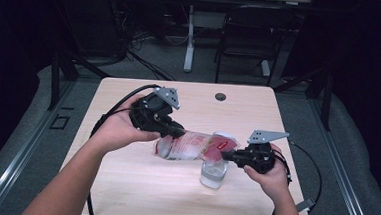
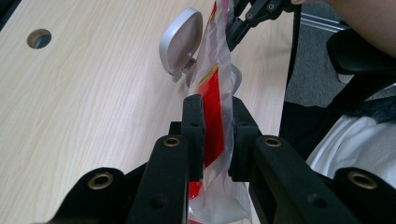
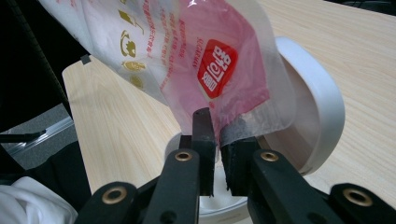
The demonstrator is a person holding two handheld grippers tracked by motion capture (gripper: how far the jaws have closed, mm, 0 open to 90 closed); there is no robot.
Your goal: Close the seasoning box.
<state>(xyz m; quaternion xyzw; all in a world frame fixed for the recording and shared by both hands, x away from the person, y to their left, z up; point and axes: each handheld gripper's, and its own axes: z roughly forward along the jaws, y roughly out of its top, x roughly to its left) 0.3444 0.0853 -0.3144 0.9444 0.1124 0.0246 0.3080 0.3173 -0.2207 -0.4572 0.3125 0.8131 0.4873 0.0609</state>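
A clear plastic bag (image 1: 188, 146) with red and white print, holding white powder, hangs between both grippers over the wooden table (image 1: 138, 184). My left gripper (image 1: 179, 132) is shut on the bag's left end; the left gripper view shows the bag's red edge (image 2: 215, 93) pinched between the jaws of this gripper (image 2: 216, 107). My right gripper (image 1: 227, 154) is shut on the bag's right corner. In the right gripper view, that corner of the bag (image 3: 187, 51) sits between my right gripper's (image 3: 218, 133) jaws. A clear jar (image 1: 213, 173) with its hinged white lid (image 3: 317, 107) open stands under that corner.
A round cable hole (image 1: 220, 96) sits near the table's far edge. Behind the table stand a black chair (image 1: 250, 36) and another table's white leg (image 1: 190, 37), with cables on the floor. Each gripper trails a black cable across the table.
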